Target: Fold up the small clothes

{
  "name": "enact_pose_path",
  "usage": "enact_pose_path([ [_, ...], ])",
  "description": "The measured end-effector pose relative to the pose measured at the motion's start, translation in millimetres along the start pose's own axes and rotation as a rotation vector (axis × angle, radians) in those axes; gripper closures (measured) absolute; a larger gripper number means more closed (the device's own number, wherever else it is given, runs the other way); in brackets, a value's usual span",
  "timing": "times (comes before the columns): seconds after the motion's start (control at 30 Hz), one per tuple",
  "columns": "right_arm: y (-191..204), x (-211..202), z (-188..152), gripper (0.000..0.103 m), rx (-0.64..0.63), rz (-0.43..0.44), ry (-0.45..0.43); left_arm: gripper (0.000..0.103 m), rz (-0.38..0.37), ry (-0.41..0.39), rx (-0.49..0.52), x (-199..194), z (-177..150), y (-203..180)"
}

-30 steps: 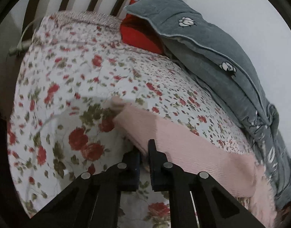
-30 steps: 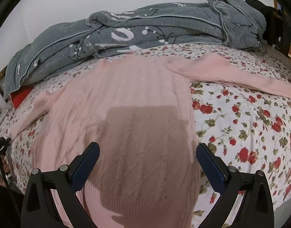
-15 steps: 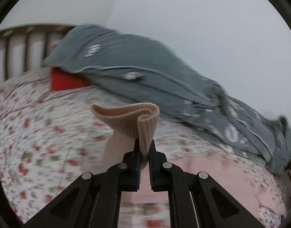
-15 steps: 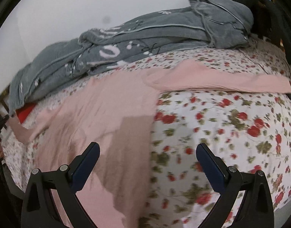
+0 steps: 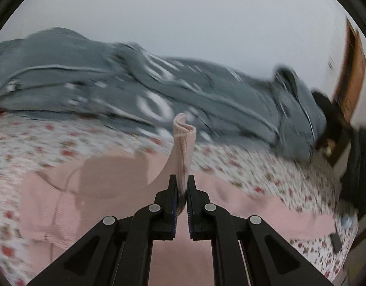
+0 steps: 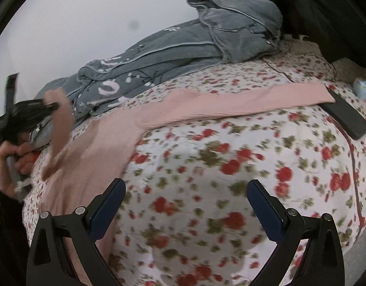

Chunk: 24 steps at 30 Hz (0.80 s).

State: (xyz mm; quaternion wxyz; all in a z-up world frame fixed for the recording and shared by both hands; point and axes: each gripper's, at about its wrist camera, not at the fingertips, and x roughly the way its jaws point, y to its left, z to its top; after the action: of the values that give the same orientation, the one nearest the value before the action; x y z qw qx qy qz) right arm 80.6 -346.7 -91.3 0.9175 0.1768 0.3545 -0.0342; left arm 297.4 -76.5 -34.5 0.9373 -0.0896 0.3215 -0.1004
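The left tongs (image 5: 181, 190) are clamped on the ribbed cuff (image 5: 183, 147) of a pink knit sweater (image 6: 106, 143), holding that sleeve lifted above the garment's body. The sweater lies spread on the bed's floral sheet (image 6: 206, 190), its other sleeve (image 6: 242, 102) stretched flat toward a black phone (image 6: 345, 116) that touches its end. The right tongs (image 6: 185, 205) stand wide apart over bare sheet, just beside the sweater's edge, gripping nothing. A grey blanket (image 6: 183, 54) is heaped along the wall side behind the sweater.
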Motion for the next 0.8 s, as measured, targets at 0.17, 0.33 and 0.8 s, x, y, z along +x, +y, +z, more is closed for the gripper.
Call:
enact_pose_path([
  [0.17, -20.8, -1.0, -6.3, 0.002, 0.011, -0.002, 0.017, 0.096, 0.017, 0.121, 0.082, 53.4, -43.3, -54.7],
  [0.33, -30.8, 0.4, -12.7, 0.002, 0.002, -0.002, 0.029, 0.083, 0.016, 0.217, 0.088, 73.7, -65.5, -58.6],
  [0.8, -47.5, 9.2, -12.3, 0.003, -0.020, -0.020, 0.049, 0.023, 0.101, 0.137, 0.058, 18.6, -66.7, 4.5],
])
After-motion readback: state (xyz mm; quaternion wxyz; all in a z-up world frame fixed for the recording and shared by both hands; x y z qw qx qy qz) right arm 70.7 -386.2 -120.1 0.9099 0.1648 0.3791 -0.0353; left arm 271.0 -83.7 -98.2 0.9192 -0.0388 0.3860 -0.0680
